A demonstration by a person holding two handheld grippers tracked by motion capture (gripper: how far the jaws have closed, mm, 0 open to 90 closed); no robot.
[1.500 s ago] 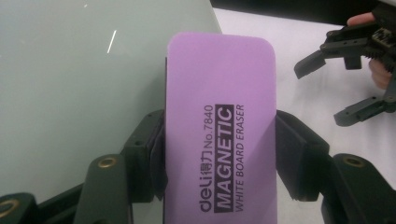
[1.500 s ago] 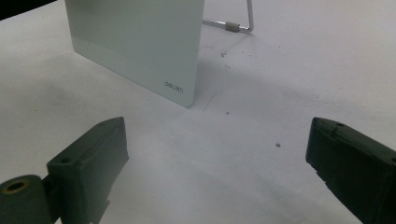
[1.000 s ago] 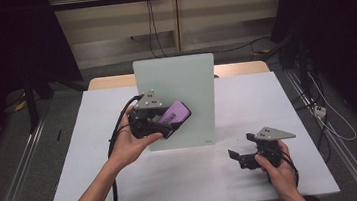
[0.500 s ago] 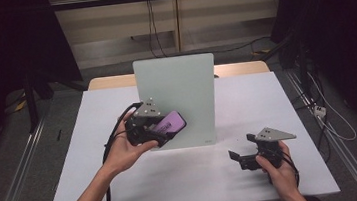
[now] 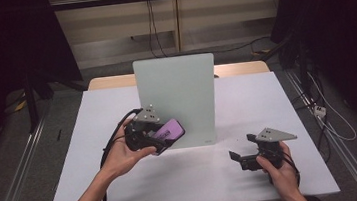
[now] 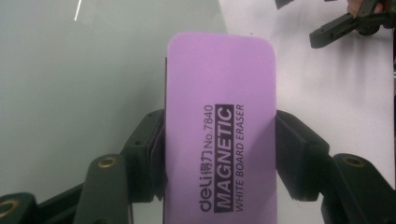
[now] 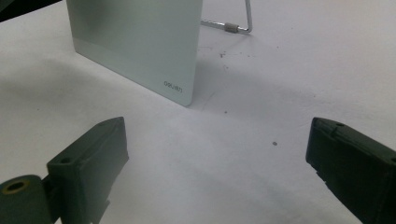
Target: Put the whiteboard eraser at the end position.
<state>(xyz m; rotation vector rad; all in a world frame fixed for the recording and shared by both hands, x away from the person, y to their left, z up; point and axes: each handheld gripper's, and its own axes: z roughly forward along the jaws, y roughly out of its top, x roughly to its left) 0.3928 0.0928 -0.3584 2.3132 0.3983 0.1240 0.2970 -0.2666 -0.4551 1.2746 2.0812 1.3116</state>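
Note:
A pale glass whiteboard (image 5: pixel 179 98) stands upright on the white table (image 5: pixel 92 114). My left gripper (image 5: pixel 162 135) is shut on a purple magnetic whiteboard eraser (image 5: pixel 169 130), held just in front of the board's lower left part. Seen from the left gripper view, the eraser (image 6: pixel 219 135) sits clamped between both jaws, its black label reading MAGNETIC WHITE BOARD ERASER, with the board (image 6: pixel 79 70) close behind. My right gripper (image 5: pixel 240 155) rests low at the front right of the table, open with nothing between its jaws. The right gripper view shows the board's lower corner (image 7: pixel 140 42).
A wire stand (image 7: pixel 233 23) props the board from behind. Small dark specks lie on the table near the board's right corner. Metal rails run along the floor on both sides, and cables hang at the back wall.
My left gripper has carried the eraser down and slightly left along the board's front. The right gripper has stayed where it was.

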